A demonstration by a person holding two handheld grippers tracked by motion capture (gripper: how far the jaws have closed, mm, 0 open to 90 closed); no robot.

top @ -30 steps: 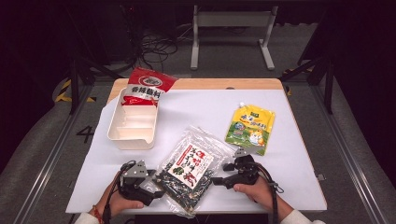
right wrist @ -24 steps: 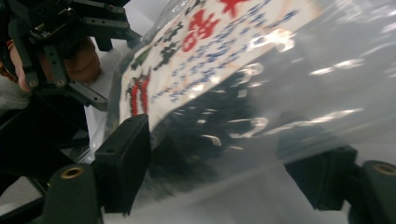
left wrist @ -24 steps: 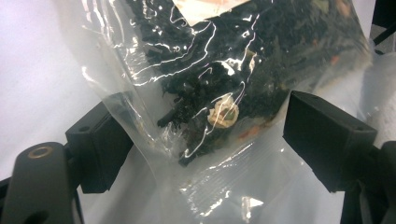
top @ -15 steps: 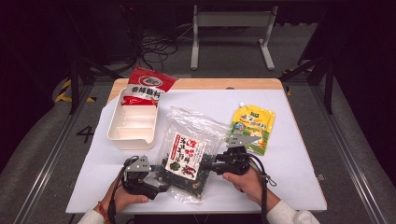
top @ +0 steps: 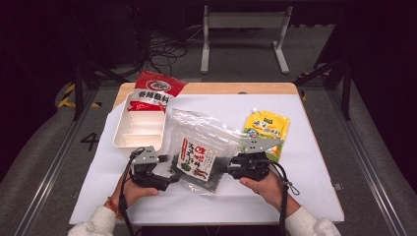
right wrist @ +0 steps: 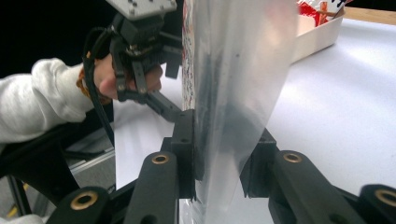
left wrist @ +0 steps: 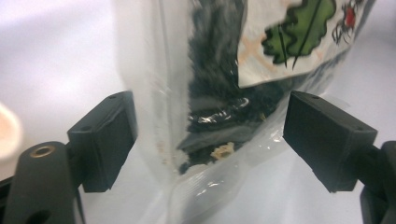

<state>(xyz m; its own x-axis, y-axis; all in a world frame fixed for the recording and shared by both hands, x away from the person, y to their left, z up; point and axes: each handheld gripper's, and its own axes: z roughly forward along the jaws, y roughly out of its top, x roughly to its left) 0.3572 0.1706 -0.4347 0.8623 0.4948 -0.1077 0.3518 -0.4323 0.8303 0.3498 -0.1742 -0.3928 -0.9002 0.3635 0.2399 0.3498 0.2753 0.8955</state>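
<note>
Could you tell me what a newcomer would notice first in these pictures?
A clear plastic bag of dark dried seaweed stands lifted at the near middle of the white table, pinched by the right gripper, while the left gripper's jaws gape around its other edge. Behind, a white compartment tray bears a red snack packet.

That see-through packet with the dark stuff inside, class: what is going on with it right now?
A person is lifting the clear seaweed packet over the white table with two hand-held tongs. The right tongs have just been closing and now pinch the packet's edge. The left tongs stand open, with the packet's corner between their pads but not pressed. The white tray, the red packet resting on its far end and the yellow pouch lie untouched.
</note>
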